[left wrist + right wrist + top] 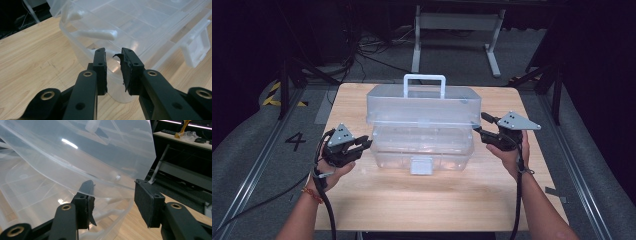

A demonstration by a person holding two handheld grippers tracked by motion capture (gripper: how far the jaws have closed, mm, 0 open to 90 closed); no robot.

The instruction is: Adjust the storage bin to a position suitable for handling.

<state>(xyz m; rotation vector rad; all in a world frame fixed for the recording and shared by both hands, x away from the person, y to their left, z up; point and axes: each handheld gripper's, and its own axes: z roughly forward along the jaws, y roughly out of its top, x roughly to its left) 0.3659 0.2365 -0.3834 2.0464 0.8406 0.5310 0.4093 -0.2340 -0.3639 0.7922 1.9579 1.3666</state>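
A clear plastic toolbox stands in the middle of the wooden table. Its lid with a white handle is tilted up over the base, and a white latch hangs at the front. My left gripper is at the base's left end. In the left gripper view its jaws stand a narrow gap apart, with the base's rounded corner just beyond them and nothing pinched. My right gripper is at the lid's right corner. The lid's edge runs between its jaws, which stand wide apart and do not press on it.
The table's edges lie close to the box on both sides, with bare wood in front of it. Behind the table stands a white metal frame among floor cables. A floor marking "4" lies to the left. Cables trail back from both grippers.
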